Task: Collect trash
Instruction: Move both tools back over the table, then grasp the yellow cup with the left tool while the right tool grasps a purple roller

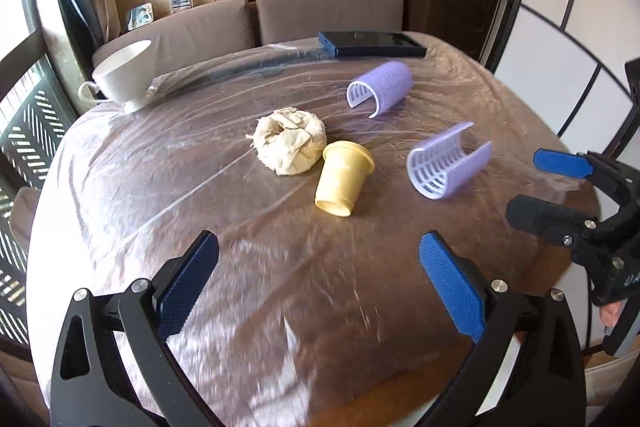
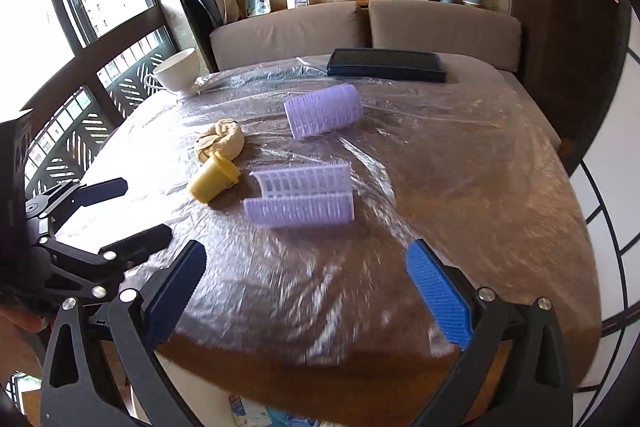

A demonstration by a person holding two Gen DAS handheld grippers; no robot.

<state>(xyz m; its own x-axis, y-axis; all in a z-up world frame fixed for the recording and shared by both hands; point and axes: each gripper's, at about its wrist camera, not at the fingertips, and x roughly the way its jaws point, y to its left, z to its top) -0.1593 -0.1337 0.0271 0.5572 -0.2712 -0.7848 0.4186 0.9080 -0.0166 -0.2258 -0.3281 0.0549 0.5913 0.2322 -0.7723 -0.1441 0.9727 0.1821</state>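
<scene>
Open left tool (image 1: 320,287) faces crumpled beige tissue wad (image 1: 289,141).

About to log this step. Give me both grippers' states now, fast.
Left gripper: open, nothing between its fingers.
Right gripper: open, nothing between its fingers.

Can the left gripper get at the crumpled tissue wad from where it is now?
Probably yes. The left gripper is open and empty, and the crumpled tissue wad lies ahead with bare plastic sheet between. The yellow cup touches its near right side, so come in from the left.
</scene>
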